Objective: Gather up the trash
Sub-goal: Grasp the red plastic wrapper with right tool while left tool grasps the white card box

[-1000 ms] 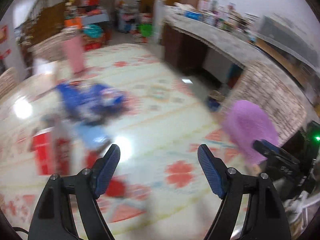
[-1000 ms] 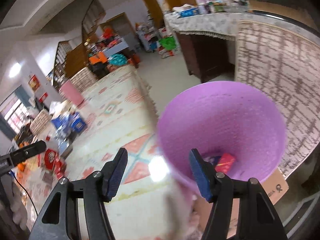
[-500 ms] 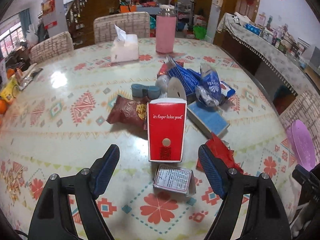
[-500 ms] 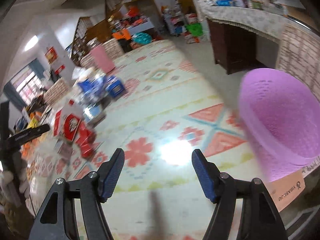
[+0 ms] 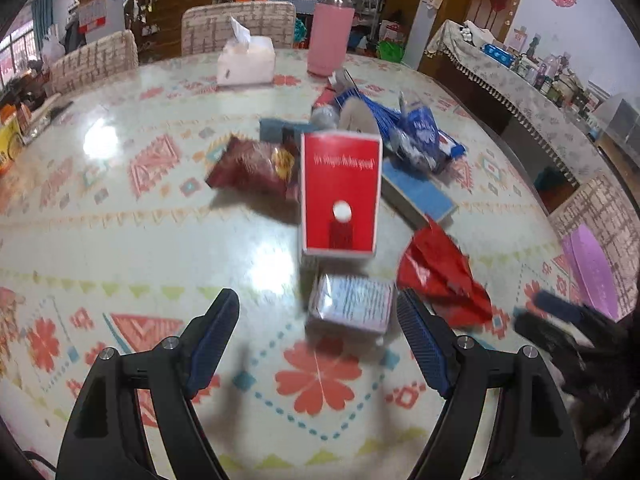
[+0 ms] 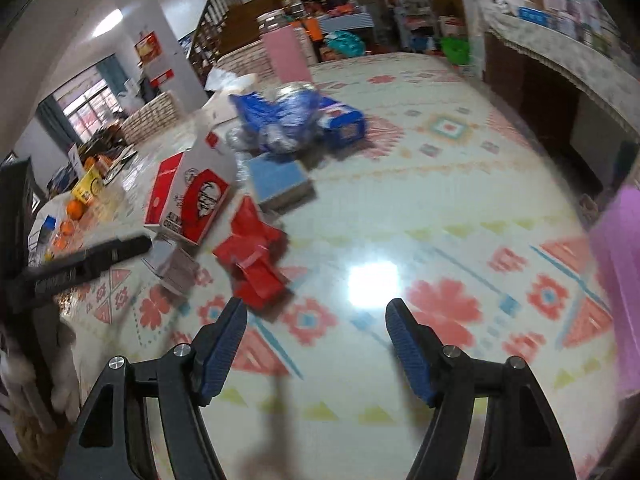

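Note:
Trash lies on the patterned table [image 5: 120,240]: an upright red KFC box [image 5: 339,194], a small white printed carton [image 5: 352,303] just ahead of my open left gripper [image 5: 316,338], a crumpled red wrapper [image 5: 440,276], a dark red snack bag [image 5: 252,168], a blue flat box [image 5: 418,196] and blue wrappers [image 5: 416,132]. My right gripper [image 6: 316,338] is open and empty; the red wrapper [image 6: 256,256] lies just ahead-left of it, with the KFC box [image 6: 192,196] beyond. The purple bin [image 6: 620,280] is at the right edge.
A tissue box [image 5: 246,62] and a pink bottle [image 5: 330,30] stand at the table's far side. Chairs [image 5: 236,28] ring the far edge. A sideboard [image 5: 520,88] runs along the right. The purple bin [image 5: 592,268] sits past the table's right edge.
Both grippers have swung left from the purple bin back toward the trash pile. The left gripper has moved closer to the white carton and the KFC box.

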A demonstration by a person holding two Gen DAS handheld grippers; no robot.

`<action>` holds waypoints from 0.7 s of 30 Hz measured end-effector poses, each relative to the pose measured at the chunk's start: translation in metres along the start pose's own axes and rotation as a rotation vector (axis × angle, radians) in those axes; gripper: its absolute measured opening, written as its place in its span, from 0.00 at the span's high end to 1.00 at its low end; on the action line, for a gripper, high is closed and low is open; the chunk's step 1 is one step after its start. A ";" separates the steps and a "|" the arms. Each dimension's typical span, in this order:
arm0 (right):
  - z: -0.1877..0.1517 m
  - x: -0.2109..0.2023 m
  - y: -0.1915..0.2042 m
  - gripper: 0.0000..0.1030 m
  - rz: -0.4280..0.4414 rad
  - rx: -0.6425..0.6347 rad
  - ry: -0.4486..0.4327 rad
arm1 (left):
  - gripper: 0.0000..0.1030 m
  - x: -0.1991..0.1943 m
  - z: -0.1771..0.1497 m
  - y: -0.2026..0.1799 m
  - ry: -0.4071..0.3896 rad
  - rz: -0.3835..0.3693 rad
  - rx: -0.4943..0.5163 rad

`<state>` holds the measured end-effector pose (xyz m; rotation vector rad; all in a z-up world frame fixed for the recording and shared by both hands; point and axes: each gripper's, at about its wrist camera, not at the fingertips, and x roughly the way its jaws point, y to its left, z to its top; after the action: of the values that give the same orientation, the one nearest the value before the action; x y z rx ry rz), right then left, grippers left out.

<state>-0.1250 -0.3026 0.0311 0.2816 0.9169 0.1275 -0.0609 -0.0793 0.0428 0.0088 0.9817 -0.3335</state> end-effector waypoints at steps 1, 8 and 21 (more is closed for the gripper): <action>0.004 0.006 0.005 0.26 0.005 -0.012 0.000 | 0.22 0.001 -0.002 -0.001 0.002 -0.001 0.004; 0.020 0.048 0.037 0.36 -0.011 -0.103 0.028 | 0.22 0.010 -0.008 0.005 0.010 -0.028 -0.020; 0.010 0.035 0.014 0.67 -0.030 -0.059 0.007 | 0.25 0.028 -0.003 -0.007 0.009 -0.003 -0.012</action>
<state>-0.0959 -0.2828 0.0138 0.2128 0.9223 0.1272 -0.0511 -0.0932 0.0191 -0.0015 0.9931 -0.3307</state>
